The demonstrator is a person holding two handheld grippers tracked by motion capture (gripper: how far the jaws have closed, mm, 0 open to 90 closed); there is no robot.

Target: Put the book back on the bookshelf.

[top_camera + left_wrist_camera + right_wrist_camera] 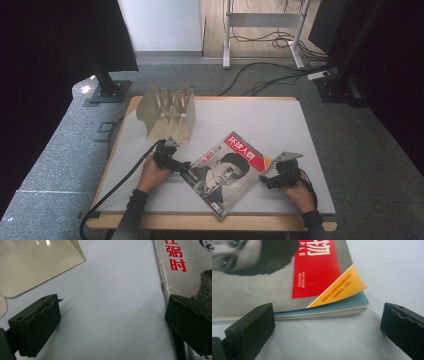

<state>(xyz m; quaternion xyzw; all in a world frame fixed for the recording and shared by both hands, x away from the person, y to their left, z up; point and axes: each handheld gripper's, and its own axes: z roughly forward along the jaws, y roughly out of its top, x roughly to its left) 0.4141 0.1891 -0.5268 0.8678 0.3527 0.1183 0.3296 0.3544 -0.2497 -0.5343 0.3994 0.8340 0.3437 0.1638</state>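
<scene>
Grey worktop point(280, 120): magazine point(227, 172) flat, cover up, long axis diagonal, masthead toward far right. Left hand-held gripper point(186, 167) and right hand-held gripper point(264, 179) both released, flanking it.

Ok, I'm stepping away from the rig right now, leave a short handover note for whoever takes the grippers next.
Left gripper: open, at the magazine's stapled spine edge, holding nothing.
Right gripper: open, low on the table, facing the magazine's corner with the curled yellow tip, not gripping.
The magazine lies flat, cover up, skewed near the front edge. Beige file rack stands at the back left.
Done: nothing lifted yet.
Left: probably grip the magazine and move it, perhaps into the rack.
</scene>
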